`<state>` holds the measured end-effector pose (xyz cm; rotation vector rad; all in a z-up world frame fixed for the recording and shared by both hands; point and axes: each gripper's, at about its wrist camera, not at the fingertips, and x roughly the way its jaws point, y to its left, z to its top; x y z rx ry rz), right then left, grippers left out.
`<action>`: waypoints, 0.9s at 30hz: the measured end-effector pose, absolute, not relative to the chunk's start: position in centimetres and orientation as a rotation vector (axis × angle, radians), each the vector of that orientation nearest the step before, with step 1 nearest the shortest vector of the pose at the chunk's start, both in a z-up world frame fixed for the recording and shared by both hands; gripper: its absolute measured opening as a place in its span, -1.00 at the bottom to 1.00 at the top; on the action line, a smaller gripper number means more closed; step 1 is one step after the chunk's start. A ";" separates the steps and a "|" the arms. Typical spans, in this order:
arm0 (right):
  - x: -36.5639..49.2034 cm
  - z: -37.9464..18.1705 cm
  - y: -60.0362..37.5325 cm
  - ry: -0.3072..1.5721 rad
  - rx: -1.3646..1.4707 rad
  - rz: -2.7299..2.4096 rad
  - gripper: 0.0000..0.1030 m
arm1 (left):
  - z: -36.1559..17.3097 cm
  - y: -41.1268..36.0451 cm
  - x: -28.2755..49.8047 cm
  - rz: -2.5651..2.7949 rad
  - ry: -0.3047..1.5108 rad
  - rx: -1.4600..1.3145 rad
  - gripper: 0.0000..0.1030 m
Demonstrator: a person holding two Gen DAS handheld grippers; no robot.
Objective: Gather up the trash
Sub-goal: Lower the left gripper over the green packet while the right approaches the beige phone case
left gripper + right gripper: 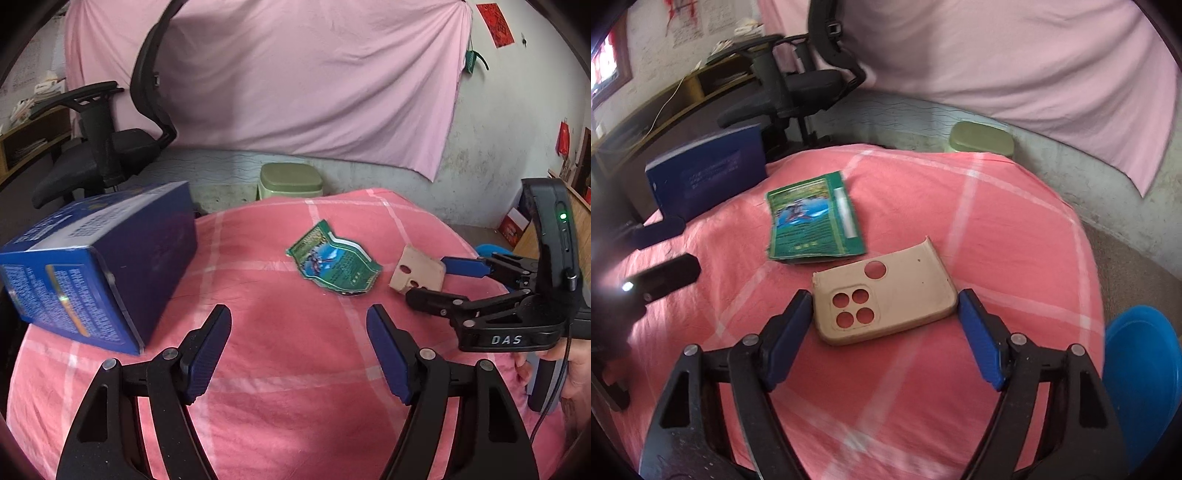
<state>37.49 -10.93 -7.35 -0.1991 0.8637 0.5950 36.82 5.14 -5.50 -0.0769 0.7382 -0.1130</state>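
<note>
Now | right gripper (882, 325) spread, pads flanking beige phone case (886, 302) on pink cloth (1015, 236); not clamped | case light, probably flexible; pinch long edges | left gripper (299, 350) spread, empty; green wrapper (334, 264) ahead.

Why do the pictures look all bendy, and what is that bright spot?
Both wrist views use fisheye lenses, so edges curve and corners go dark. In the right wrist view, a light on the left tongs flares white, and the left edge is smeared. The left wrist view looks sharper.
</note>
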 end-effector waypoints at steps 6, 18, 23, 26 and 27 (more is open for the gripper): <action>38.1 -7.1 -13.7 0.867 -0.133 0.549 0.89 | -6.9 3.2 40.0 -0.143 0.819 0.002 0.38; 38.9 -7.3 -14.4 0.889 -0.081 0.560 0.89 | -8.0 2.6 44.8 -0.150 0.876 0.022 0.38; 39.0 -7.4 -14.2 0.894 -0.075 0.562 0.90 | -8.4 2.1 45.7 -0.173 0.885 0.053 0.38; 39.0 -7.4 -14.2 0.895 -0.073 0.562 0.90 | -8.7 1.8 46.0 -0.181 0.889 0.068 0.37; 39.0 -7.5 -14.2 0.895 -0.073 0.562 0.90 | -8.7 1.8 46.1 -0.186 0.890 0.071 0.37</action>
